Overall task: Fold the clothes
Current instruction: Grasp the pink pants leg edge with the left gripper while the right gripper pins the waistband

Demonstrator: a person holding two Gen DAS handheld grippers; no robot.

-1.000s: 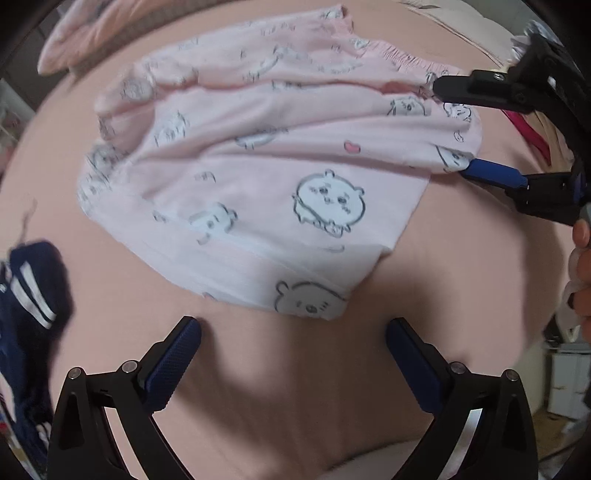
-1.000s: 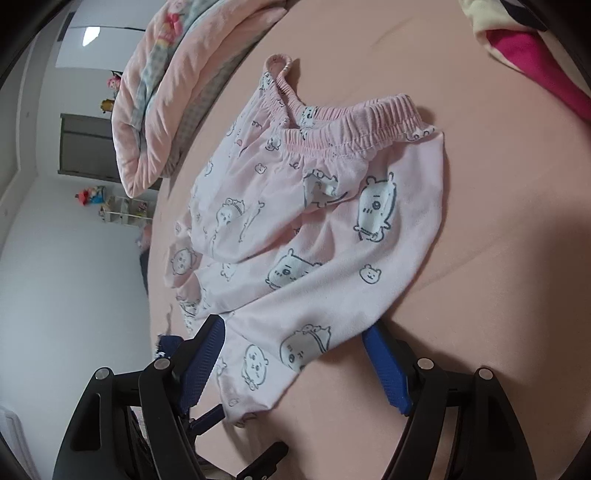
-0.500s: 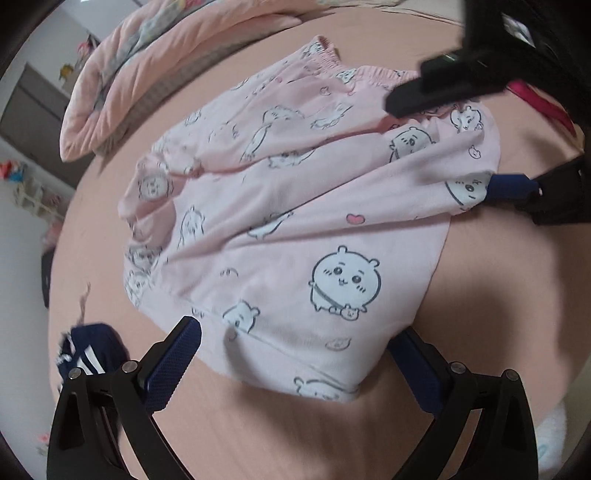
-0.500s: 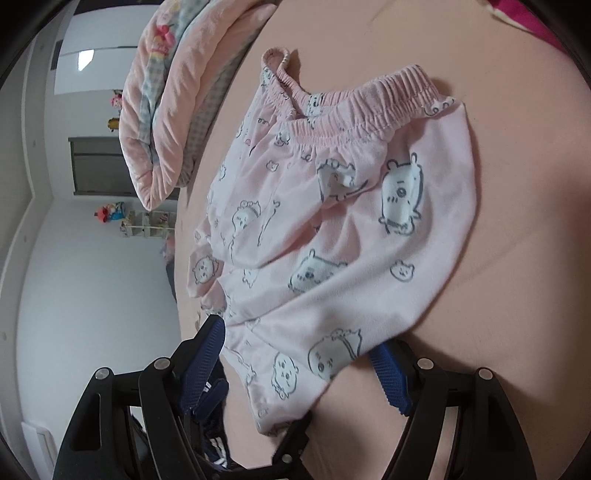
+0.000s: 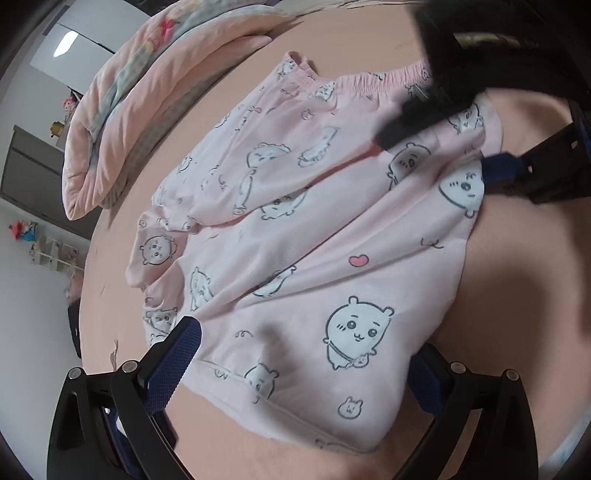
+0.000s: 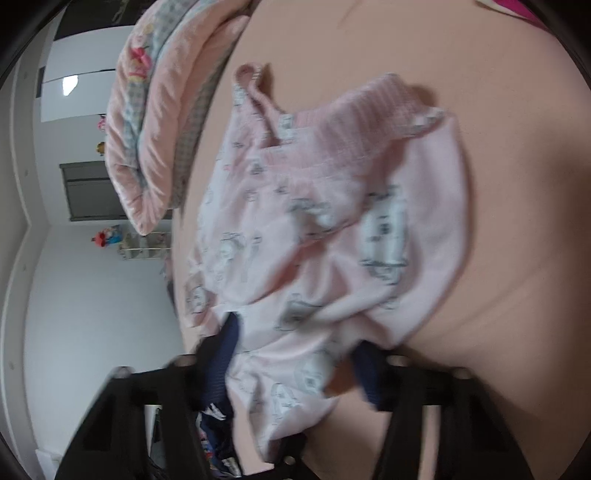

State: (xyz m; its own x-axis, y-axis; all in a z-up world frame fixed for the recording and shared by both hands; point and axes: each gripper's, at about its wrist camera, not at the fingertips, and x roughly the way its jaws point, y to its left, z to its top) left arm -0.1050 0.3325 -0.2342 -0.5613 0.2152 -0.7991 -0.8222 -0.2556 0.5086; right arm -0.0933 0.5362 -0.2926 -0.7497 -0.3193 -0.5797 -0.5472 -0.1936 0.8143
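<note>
Pink pyjama pants (image 5: 295, 229) printed with cartoon animals lie spread on the peach bed sheet (image 5: 517, 295), with the elastic waistband (image 6: 354, 122) at the far end. My left gripper (image 5: 301, 373) is open and straddles the near hem, which lies loose between its blue pads. My right gripper (image 6: 295, 362) is closing on the pants' side edge. The cloth is bunched and puckered between its pads. In the left wrist view the right gripper (image 5: 443, 151) reaches in from the upper right, blurred, with one blue pad (image 5: 498, 171) against the fabric.
A folded pink quilt (image 5: 129, 122) lies along the bed's far left side. A navy garment with white stripes (image 6: 218, 424) sits beneath my right gripper. Magenta cloth (image 6: 517, 7) shows at the top right. Past the bed's left edge are a dark door (image 6: 88, 192) and a small shelf.
The right jaws have narrowed from wide apart onto the pants, gathering the cloth. My left gripper has moved forward over the hem and rolled. The navy garment has left its view.
</note>
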